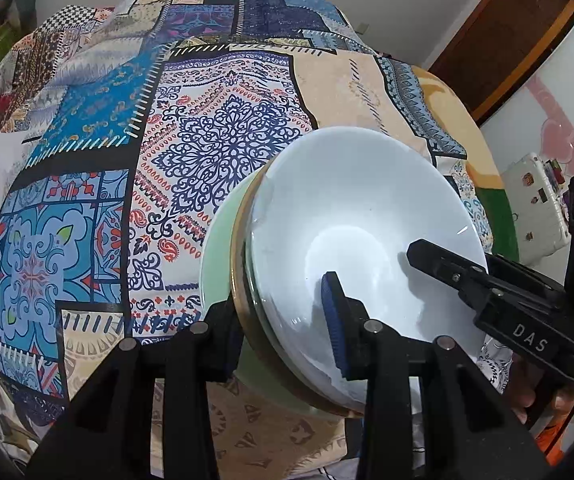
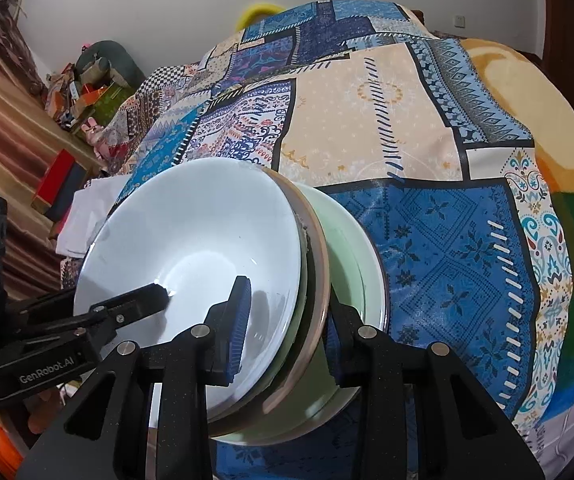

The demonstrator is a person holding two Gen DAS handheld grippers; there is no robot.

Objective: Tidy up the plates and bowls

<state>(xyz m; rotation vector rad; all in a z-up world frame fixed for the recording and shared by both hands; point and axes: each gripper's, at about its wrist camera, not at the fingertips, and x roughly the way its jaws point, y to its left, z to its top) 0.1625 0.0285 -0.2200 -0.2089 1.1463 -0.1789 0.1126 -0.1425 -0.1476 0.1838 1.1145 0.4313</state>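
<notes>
Both grippers, left (image 1: 287, 320) and right (image 2: 287, 320), are clamping opposite rims of the stack of dishes (image 1: 351, 216), carrying it level between them over the bedspread (image 1: 127, 160).

Each view comes from a fisheye camera mounted behind one gripper's fingers, looking forward along them.

The left wrist view looks slightly downward across the quilt (image 1: 207, 152), very close to the stack (image 1: 351, 248), which fills its lower right. The left gripper (image 1: 283, 316) occupies the bottom edge. The right gripper (image 1: 427, 256) enters from the right.

The right wrist view faces the same stack (image 2: 191, 256) from the opposite side, equally close, with the stack in its lower left. The right gripper (image 2: 287, 328) occupies the bottom edge; the left gripper (image 2: 159, 292) enters from the left.

Both views share the stack, the quilt and the far wall (image 2: 147, 20).
</notes>
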